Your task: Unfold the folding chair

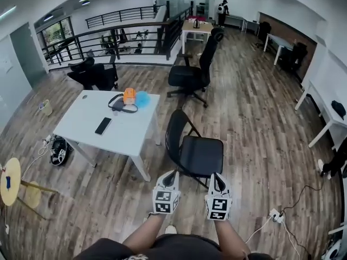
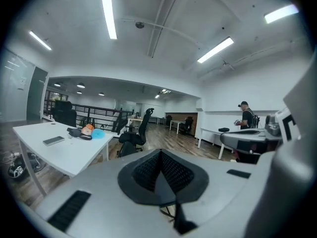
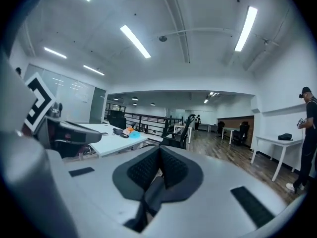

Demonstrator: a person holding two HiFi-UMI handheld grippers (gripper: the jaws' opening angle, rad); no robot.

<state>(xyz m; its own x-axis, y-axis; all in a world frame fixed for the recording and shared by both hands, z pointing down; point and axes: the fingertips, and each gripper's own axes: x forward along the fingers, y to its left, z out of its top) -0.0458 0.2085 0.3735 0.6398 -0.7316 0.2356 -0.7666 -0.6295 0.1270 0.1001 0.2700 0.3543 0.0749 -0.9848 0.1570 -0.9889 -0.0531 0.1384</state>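
Beside the white counter (image 1: 81, 131), the folding chair (image 1: 199, 155) stands open, seat down. Near it hover the left hand-held gripper (image 1: 170, 177) and right hand-held gripper (image 1: 218, 179), jaws together, empty: unfolding looks finished.

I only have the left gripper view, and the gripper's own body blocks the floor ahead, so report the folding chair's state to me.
Observer: In the head view the folding chair stands open on its legs, seat down, beside the corner of the white table.
Operator: Now give me the right gripper's jaws.
Observer: The right gripper has its jaws together, with nothing between them.
Operator: Name anything on the floor to the person's right.
Observer: What looks like a white power strip lies there, with a cable running off it.
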